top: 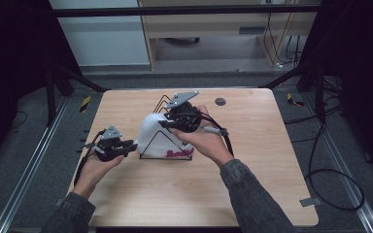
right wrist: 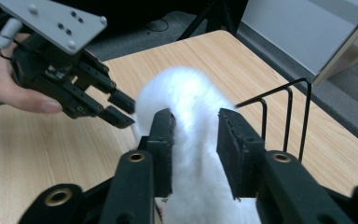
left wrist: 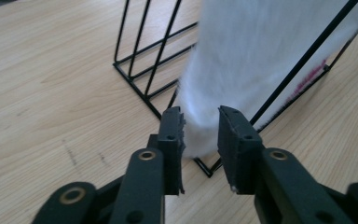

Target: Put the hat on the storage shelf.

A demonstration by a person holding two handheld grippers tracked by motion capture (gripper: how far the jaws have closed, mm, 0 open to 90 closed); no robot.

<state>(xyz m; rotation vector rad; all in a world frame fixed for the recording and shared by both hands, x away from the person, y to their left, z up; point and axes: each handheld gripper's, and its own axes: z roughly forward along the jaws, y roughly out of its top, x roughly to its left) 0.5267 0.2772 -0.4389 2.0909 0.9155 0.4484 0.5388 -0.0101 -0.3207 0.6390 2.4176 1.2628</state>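
On the surface (top: 252, 194), a white hat (top: 156, 132) sits draped over a wire rack (top: 151, 151); left hand-held gripper (left wrist: 200, 135) and right hand-held gripper (right wrist: 196, 140) both straddle it, jaws slightly spread, apparently releasing; next, withdraw clear

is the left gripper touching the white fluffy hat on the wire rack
Cannot tell. In the left gripper view, the left gripper has the white fluffy hat between its fingers, with a thin gap on one side; contact on the other is unclear.

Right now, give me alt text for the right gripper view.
Two black fingers straddle a fluffy white hat draped over a black wire rack on a wooden table. At upper left, a hand holds the left gripper at the hat's side.
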